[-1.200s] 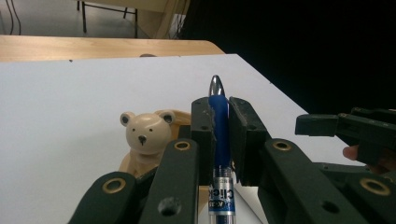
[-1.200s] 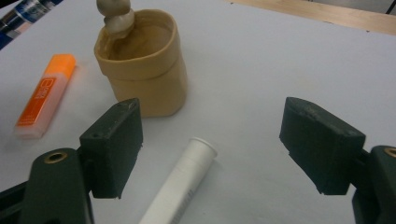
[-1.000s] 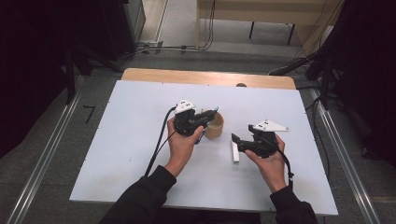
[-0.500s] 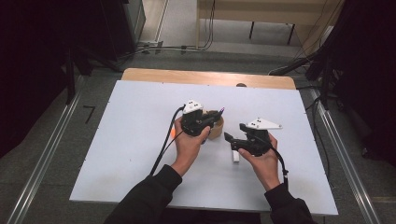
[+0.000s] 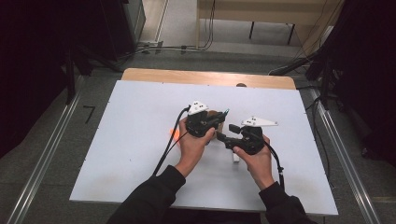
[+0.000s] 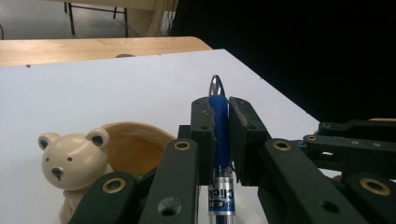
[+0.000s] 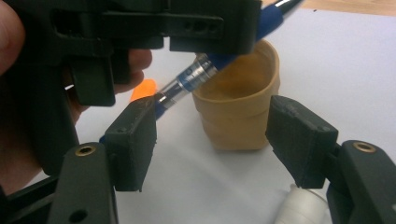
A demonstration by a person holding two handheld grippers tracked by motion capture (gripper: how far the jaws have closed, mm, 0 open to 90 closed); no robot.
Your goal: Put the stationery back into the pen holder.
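Both hands had drifted together mid-frame. My left gripper (image 6: 219, 135) stayed clamped on the blue click pen (image 6: 219, 140) above the tan bear-faced cup (image 6: 126, 149); my right gripper (image 7: 210, 140), jaws just narrowing on nothing yet, had crept beside it, probably for a handover.

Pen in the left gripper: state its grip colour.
Blue on the pen, silver tip; clearest in the left gripper view.

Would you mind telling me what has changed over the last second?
The right tongs moved left, close to the left tongs, and their jaws have just been closing, with nothing between them yet. The left tongs stay shut on the blue pen by the bear cup; the white cap lies unmoved.
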